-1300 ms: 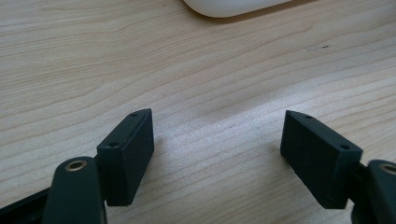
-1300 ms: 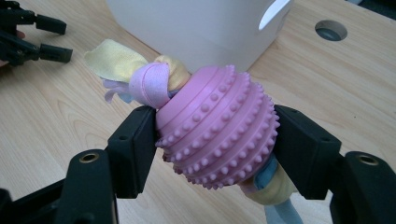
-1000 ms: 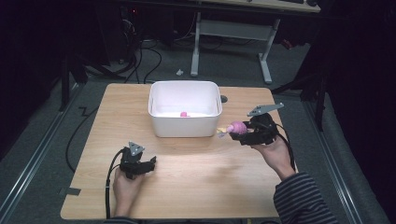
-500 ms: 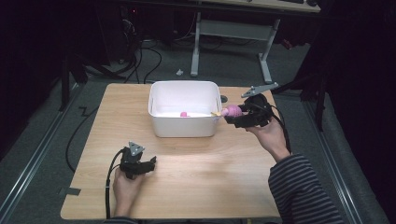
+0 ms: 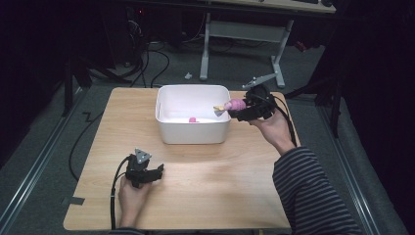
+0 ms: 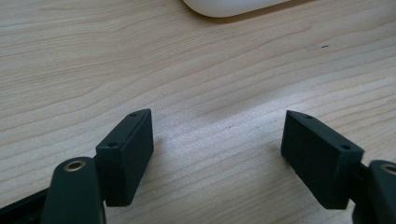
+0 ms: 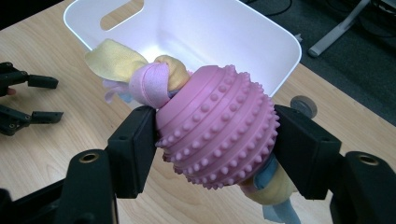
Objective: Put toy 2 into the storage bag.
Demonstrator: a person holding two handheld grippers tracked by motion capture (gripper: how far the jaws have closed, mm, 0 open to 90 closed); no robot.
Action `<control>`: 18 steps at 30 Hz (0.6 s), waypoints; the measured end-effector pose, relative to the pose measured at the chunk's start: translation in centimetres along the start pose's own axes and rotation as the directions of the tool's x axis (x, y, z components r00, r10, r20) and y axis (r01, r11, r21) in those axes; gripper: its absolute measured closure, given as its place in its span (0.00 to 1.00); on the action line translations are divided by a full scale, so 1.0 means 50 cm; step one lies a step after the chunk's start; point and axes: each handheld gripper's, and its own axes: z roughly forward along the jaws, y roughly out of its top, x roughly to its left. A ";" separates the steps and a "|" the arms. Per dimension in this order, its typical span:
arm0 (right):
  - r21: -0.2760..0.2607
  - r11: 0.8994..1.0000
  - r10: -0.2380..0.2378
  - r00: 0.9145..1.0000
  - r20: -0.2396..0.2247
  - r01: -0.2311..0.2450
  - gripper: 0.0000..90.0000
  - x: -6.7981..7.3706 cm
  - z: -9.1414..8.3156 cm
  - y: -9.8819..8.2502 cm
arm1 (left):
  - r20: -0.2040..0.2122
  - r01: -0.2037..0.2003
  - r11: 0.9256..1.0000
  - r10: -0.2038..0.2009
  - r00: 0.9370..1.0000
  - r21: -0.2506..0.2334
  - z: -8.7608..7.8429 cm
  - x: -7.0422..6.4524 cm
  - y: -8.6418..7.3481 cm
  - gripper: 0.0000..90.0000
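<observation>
High view: two grippers, left gripper (image 5: 157, 172), right gripper (image 5: 234, 110); one bin (image 5: 169, 137); one toy (image 5: 235, 105).

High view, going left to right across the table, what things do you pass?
Left gripper, jaws open over bare wood → white bin with a small pink thing inside → pink knobbly toy with knotted cloth → right gripper clamped on it.

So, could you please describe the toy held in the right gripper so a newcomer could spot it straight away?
Start at the white plastic bin at the far middle of the wooden table. At its right rim the right gripper holds a pink studded rubber ball with knotted yellow and pink cloth through it. The other pink item lies small and loose inside the bin.
</observation>
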 end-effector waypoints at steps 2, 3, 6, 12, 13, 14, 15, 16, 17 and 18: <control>0.002 1.000 -0.002 1.000 0.003 0.002 0.37 0.001 0.003 0.009 | 0.001 0.001 1.000 -0.001 1.000 0.001 0.000 0.000 0.000 0.29; 0.002 1.000 -0.002 1.000 0.003 0.002 0.37 0.001 0.006 0.013 | 0.000 0.001 1.000 -0.001 1.000 0.000 0.000 0.000 0.000 0.28; 0.006 1.000 -0.010 1.000 0.003 0.010 0.37 0.003 0.013 0.027 | -0.001 0.000 1.000 0.000 1.000 -0.001 0.000 0.000 0.000 0.28; 0.027 0.999 -0.031 1.000 -0.004 0.031 0.37 0.018 0.036 0.057 | 0.000 0.000 1.000 0.000 1.000 -0.001 0.000 0.000 0.000 0.28; 0.033 0.999 -0.035 0.999 -0.004 0.035 0.37 0.022 0.041 0.063 | 0.000 0.000 1.000 0.000 1.000 0.001 0.000 0.000 0.000 0.28; 0.034 0.998 -0.043 0.999 -0.005 0.043 0.37 0.024 0.045 0.067 | -0.001 0.000 1.000 0.000 1.000 -0.003 0.000 0.000 0.000 0.28; 0.036 0.998 -0.050 0.999 -0.005 0.050 0.37 0.026 0.050 0.072 | 0.000 0.000 1.000 0.000 1.000 -0.002 0.000 0.000 0.000 0.28; 0.037 0.998 -0.050 0.999 -0.010 0.050 0.37 0.028 0.054 0.076 | 0.000 0.000 1.000 0.000 1.000 -0.002 0.000 0.000 0.000 0.28; 0.044 0.998 -0.054 0.999 -0.008 0.054 0.37 0.031 0.059 0.080 | 0.000 0.001 1.000 -0.001 1.000 -0.002 0.000 0.000 0.000 0.28; 0.047 0.997 -0.057 0.998 -0.007 0.057 0.37 0.033 0.064 0.084 | 0.000 0.000 1.000 0.000 1.000 -0.002 0.000 0.001 0.000 0.28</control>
